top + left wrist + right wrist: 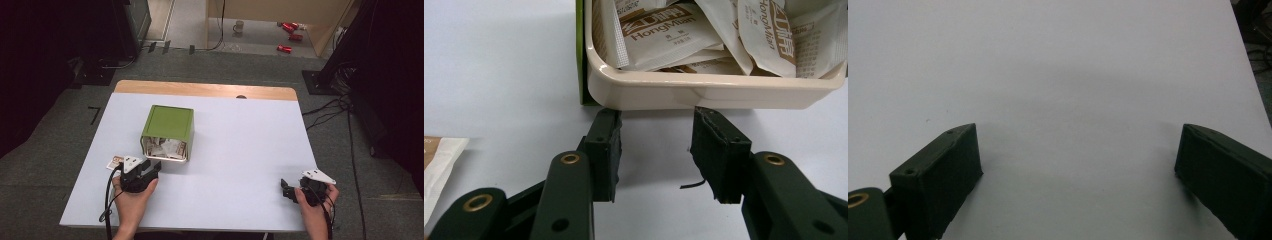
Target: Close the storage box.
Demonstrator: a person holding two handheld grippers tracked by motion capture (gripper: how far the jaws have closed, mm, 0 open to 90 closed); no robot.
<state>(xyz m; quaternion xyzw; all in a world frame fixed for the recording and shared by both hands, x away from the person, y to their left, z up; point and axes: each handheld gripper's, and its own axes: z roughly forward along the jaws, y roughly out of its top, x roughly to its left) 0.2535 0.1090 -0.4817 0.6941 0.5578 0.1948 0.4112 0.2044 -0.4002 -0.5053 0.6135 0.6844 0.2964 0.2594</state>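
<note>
The left gripper (656,150) sat low on the table (240,150), near its front-left corner, jaws partly apart with nothing between them, their tips just short of the cream tray (714,92) of sachets (659,30) protruding from the green box (167,125). One sachet (115,162) lay left of it. The right gripper (1078,170), jaws wide apart, rested near the front-right corner.

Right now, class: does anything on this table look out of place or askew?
Yes. One sachet lies loose on the table, left of the left gripper, while the other sachets sit jumbled in the cream tray of the green box, which lies on its side.
</note>
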